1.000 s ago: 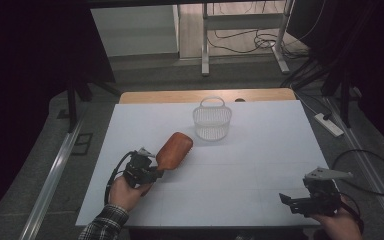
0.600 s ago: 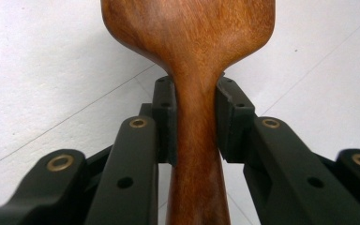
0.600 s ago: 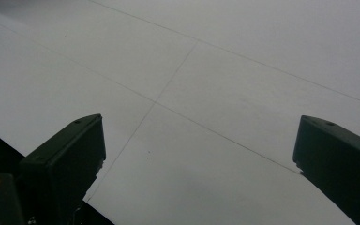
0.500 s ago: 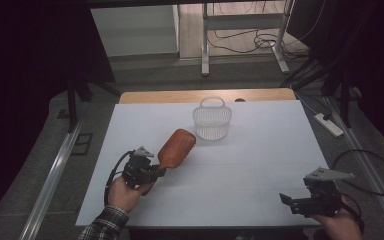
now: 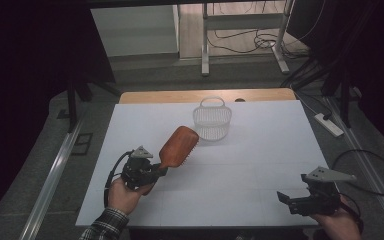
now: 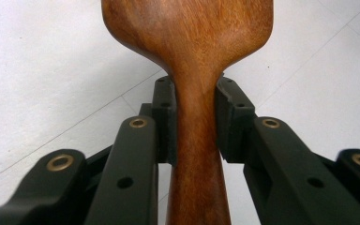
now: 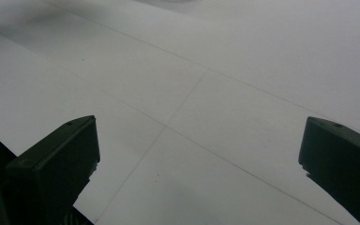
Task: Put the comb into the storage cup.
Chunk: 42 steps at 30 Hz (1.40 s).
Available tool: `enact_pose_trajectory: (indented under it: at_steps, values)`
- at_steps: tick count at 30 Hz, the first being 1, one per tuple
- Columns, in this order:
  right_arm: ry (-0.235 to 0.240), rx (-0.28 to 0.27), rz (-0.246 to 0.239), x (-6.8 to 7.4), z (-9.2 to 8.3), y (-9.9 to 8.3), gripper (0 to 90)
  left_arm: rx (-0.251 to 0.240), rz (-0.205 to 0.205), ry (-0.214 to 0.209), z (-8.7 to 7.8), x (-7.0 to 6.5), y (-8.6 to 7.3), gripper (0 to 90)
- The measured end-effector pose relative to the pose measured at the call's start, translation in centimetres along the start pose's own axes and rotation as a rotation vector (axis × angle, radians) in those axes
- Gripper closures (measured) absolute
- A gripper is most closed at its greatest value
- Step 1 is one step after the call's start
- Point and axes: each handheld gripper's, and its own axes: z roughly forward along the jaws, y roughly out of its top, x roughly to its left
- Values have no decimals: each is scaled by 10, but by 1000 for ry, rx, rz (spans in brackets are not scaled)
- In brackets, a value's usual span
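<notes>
**Brush gripped by the handle**

Where the fingers of the left gripper are pinched on its handle, the wooden hairbrush is held above the white worktop, near the white basket. The right gripper is seen with fingers spread, just opened, nothing between them.

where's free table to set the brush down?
Widest bare patch: table centre, between hairbrush and right hand-held gripper, in front of the white basket. Also bare: the far right stretch beside the basket. Crowded: near left, where the left hand-held gripper clamps the brush handle.
</notes>
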Motion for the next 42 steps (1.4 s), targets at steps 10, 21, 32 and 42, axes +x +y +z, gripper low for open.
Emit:
enact_pose_trajectory:
  at_steps: [10,21,32,42]
  values:
    - [84,-19,-34,5,5,13,0,-6,23,-20,0,-7,3,719]
    - [258,-56,42,11,19,29,0,-34,49,-44,1,-18,7,719]
    - [263,-66,80,17,35,46,0,-55,62,-69,1,-24,10,719]
    - [293,-72,95,24,49,61,0,-57,79,-85,4,-29,13,719]
